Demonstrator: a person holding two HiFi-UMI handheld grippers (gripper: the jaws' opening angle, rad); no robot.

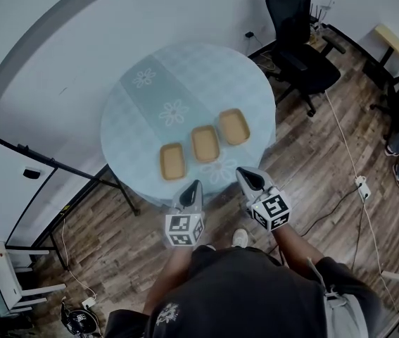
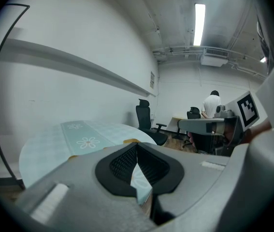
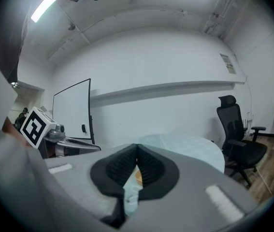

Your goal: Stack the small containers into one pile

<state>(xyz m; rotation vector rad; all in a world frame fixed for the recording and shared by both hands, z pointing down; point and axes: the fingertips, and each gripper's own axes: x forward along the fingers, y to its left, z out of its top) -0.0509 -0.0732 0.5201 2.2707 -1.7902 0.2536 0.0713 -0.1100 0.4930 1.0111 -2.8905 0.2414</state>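
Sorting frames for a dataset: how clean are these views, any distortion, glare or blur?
Head view: evenly lit, containers distinct, straight lines bowed at the edges. Left gripper view: heavy fisheye, dark corners, ceiling light blown out, left tongs soft. Right gripper view: same fisheye and vignette, right tongs soft.

black office chair [image 1: 301, 48] beside a round table [image 1: 132, 129] (wooden floor [image 1: 115, 245]).

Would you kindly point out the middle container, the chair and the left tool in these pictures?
middle container [image 1: 205, 144], head view, on its inner floor.
chair [image 1: 289, 16], head view, on its backrest.
left tool [image 1: 196, 184], head view, at the tip where its shut jaws meet.
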